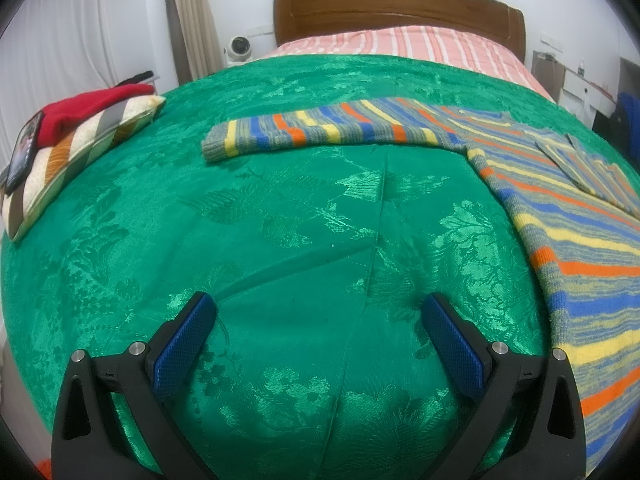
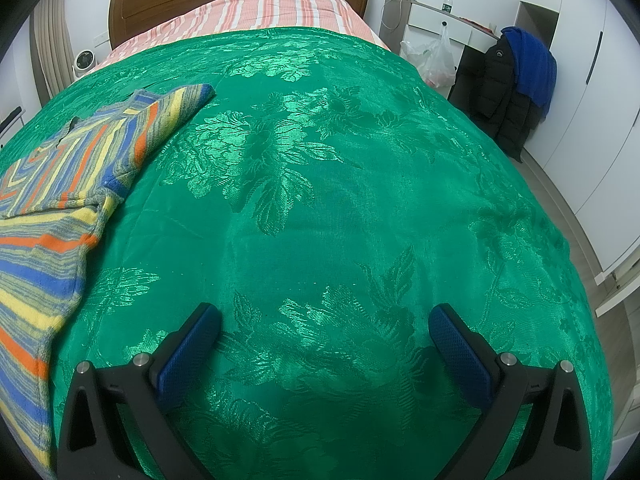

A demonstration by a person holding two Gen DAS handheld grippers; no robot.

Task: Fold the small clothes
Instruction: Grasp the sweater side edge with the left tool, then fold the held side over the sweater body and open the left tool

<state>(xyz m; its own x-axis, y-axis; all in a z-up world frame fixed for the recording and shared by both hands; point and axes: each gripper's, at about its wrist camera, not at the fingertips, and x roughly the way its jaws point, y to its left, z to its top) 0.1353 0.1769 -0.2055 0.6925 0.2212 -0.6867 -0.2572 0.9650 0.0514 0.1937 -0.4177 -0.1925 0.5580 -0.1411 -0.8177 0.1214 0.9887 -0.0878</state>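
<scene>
A striped knit sweater (image 1: pixel 560 216) in blue, yellow, orange and grey lies flat on the green bedspread (image 1: pixel 280 220). One sleeve (image 1: pixel 320 128) stretches out to the left in the left wrist view. The other sleeve (image 2: pixel 160 120) is folded back over the body in the right wrist view, where the sweater (image 2: pixel 44 248) fills the left edge. My left gripper (image 1: pixel 320 312) is open and empty above the bedspread, left of the sweater. My right gripper (image 2: pixel 324 320) is open and empty above the bedspread (image 2: pixel 340 200), right of the sweater.
A striped pillow (image 1: pixel 80 148) with a red garment (image 1: pixel 88 108) and a phone (image 1: pixel 22 152) on it lies at the bed's left edge. A wooden headboard (image 1: pixel 400 8) is at the far end. A chair with jackets (image 2: pixel 516 80) and a desk (image 2: pixel 452 12) stand right of the bed.
</scene>
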